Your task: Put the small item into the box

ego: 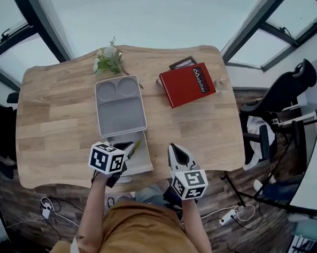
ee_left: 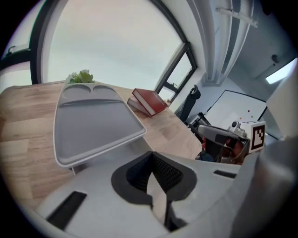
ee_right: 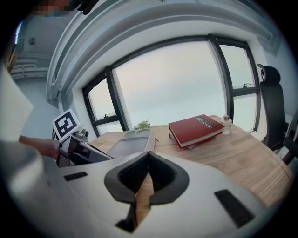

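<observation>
The left gripper (ee_left: 151, 158) and the right gripper (ee_right: 148, 157) both have their jaws closed together, with nothing between them. A thin yellow-green item (ego: 135, 146) lies just beside the left gripper, and it seems to be inside the near part of the open box (ego: 119, 107). I judge the placing is about done; the next move is probably only to draw the 2 grippers back without knocking the box.

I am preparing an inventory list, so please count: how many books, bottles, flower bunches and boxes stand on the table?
Books: 2, the red book and the dark book beneath it
Small bottle: 1
Flower bunch: 1
Grey box: 1
Total: 5
</observation>
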Demonstrator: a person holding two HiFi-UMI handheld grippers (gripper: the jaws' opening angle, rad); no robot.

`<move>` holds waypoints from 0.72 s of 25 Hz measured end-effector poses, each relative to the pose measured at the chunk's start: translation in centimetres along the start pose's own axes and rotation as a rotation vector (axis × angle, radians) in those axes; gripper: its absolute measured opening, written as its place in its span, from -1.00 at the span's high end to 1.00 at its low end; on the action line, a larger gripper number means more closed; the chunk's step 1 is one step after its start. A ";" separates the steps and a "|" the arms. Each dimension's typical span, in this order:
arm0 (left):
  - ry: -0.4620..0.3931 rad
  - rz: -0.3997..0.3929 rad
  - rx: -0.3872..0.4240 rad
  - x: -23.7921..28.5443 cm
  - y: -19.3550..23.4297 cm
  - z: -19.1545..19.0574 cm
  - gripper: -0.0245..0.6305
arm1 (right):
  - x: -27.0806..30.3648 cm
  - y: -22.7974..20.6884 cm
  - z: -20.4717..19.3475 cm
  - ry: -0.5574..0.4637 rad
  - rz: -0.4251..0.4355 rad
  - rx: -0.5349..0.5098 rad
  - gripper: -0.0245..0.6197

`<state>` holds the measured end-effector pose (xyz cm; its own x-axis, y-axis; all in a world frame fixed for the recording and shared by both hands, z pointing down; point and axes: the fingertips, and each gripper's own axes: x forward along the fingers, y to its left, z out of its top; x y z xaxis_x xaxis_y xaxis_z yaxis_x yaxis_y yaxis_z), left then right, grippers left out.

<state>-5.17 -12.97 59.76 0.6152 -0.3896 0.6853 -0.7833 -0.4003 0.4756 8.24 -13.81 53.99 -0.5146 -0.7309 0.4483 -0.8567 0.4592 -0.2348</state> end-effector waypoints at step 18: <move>-0.545 0.043 -0.055 -9.6 -1.6 5.7 0.91 | -1.9 5.2 4.3 -0.124 0.076 -0.090 0.91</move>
<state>-9.32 -13.34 49.28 0.5283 -0.7835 0.3270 -0.8033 -0.3366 0.4914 4.58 -12.17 48.21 -0.5830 -0.7463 0.3211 -0.8114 0.5550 -0.1834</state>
